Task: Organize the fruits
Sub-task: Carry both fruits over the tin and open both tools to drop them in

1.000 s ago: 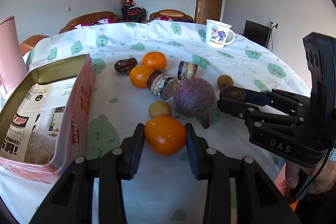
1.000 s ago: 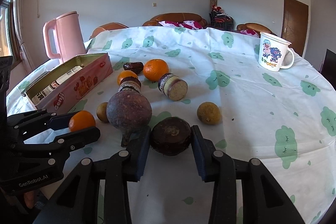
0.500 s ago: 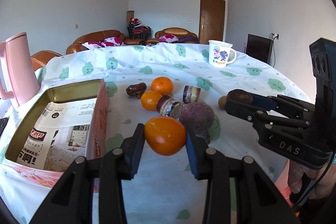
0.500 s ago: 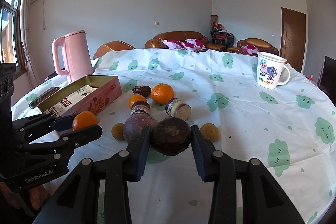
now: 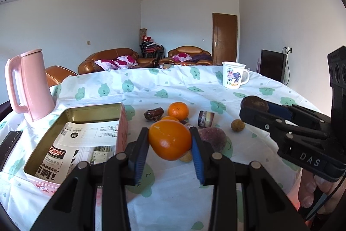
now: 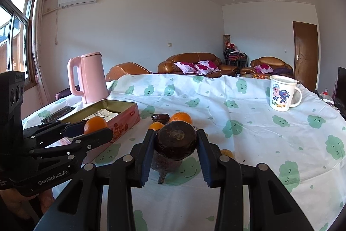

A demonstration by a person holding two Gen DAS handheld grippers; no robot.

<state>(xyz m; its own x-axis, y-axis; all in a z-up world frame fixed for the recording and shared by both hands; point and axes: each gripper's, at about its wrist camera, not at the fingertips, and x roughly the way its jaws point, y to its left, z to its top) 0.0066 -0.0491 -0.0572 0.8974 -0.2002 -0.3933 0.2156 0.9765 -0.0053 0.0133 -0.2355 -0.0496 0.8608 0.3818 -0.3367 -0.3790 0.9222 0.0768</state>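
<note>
A: How do the left gripper fingers stand?

B: Closed partway on an orange, one pad pressed to each side. It hangs clear above the desk, just right of the open tin.

A: And the right gripper?

B: Its fingers clamp a dark brown round fruit, rough-skinned with a pale scar facing the camera, also held off the desk.

A: How does the orange look?

B: Glossy, smooth, slightly flattened. Below, on the desk, lie another orange, a date, a purple fruit and a small tan fruit. A pink kettle and a mug stand farther off.
</note>
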